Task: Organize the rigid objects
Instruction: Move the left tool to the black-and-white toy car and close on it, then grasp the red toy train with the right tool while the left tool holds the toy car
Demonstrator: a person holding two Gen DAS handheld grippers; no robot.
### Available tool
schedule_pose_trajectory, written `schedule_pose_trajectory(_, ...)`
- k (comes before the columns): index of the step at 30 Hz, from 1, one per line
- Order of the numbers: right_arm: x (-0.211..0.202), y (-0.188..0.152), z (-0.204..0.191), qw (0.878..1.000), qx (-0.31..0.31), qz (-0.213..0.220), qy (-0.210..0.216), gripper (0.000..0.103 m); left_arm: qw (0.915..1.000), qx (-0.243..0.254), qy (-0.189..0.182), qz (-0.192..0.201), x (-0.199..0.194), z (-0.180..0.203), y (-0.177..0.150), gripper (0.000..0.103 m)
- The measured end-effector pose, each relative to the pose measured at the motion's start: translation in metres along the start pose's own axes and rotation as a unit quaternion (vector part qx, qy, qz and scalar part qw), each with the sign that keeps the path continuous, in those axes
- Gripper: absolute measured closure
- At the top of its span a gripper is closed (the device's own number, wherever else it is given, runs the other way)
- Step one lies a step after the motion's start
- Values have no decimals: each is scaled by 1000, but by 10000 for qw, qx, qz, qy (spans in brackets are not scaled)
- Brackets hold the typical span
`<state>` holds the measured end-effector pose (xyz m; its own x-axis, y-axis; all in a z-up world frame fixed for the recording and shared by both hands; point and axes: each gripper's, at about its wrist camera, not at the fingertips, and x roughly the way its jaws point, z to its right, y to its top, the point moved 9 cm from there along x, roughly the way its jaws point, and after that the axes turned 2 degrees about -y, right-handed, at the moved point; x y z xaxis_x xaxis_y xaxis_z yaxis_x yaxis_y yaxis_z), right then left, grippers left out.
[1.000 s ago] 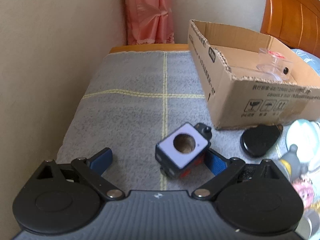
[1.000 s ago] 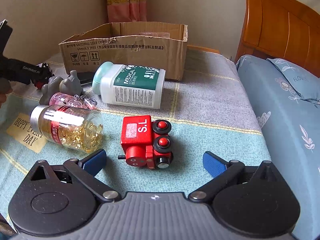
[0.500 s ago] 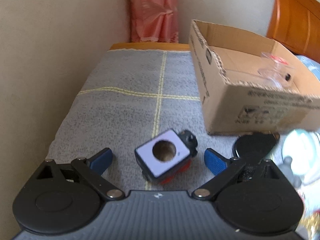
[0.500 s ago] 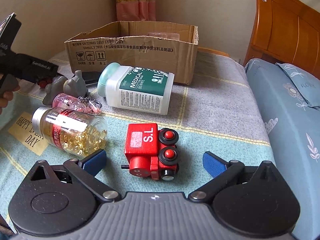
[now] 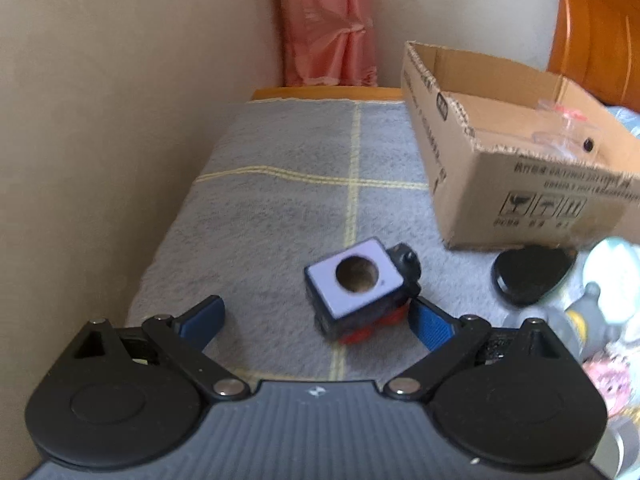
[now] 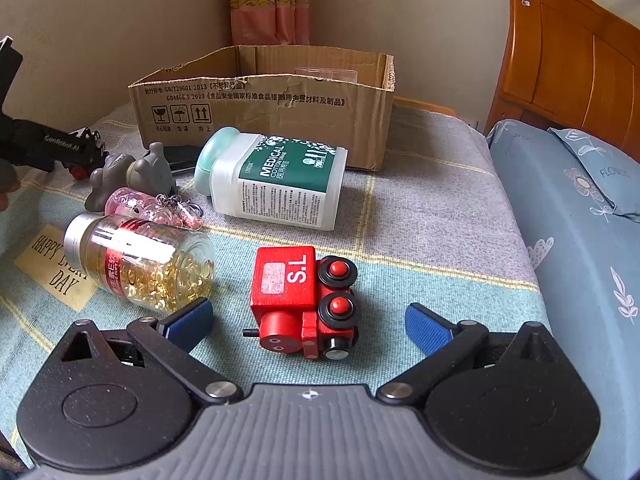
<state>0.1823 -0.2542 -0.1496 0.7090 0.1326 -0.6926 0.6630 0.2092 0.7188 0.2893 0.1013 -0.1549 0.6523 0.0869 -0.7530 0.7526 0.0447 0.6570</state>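
Flanking toy trains (image 6: 306, 304) — both hand-held grippers (image 6: 308, 320) spread wide.

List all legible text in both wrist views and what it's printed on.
"S.L": red toy train.
"MEDICAL COTTON SWAB": white bottle; smaller print unreadable.
"HAPPY ... DAY": patch on the cloth; middle word hidden.
"GB/T29601 2013", "GB4806.9 2023", Chinese text, handling symbols: cardboard box.
"GenRobot.AI": left gripper's body.
Capsule jar label: unreadable.
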Motion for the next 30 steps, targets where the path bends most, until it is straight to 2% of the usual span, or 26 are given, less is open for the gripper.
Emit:
schedule_pose_trajectory(2,-1,0,0,10000,8,-11,-8,0,9999,-113,61,43,-4,-1,-1,6)
schedule_pose_trajectory(7,-2,0,-1,9999,-84,9,-57,0,9984,-517,-201,47,-7,9,4,9)
schedule_pose_trajectory(9,-2,1,-2,9998,-172,-2,-41,0,9979,-616,-176,64,-7,12,4,13)
schedule_pose_trajectory(11,-3,2,-3,9996,-270,0,-28,0,9971,-750,-136,29,-3,11,3,25)
schedule_pose_trajectory(13,-3,3,-4,9994,-340,-4,28,2,9965,-837,-63,36,-1,9,3,28)
schedule_pose_trajectory(21,-2,8,-10,9982,-427,-55,407,26,9952,-983,26,25,1,4,5,34)
schedule_pose_trajectory(24,0,11,-9,9983,-418,-67,406,31,9960,-895,27,29,1,5,6,41)
schedule_pose_trajectory(26,0,12,-7,9985,-402,-70,358,40,9962,-866,-40,33,0,6,7,48)
schedule_pose_trajectory(28,-1,12,-6,9985,-408,-91,345,48,9969,-782,-114,3,0,8,8,49)
schedule_pose_trajectory(30,-1,12,-6,9984,-436,-116,354,48,9977,-662,-141,-11,-1,8,9,49)
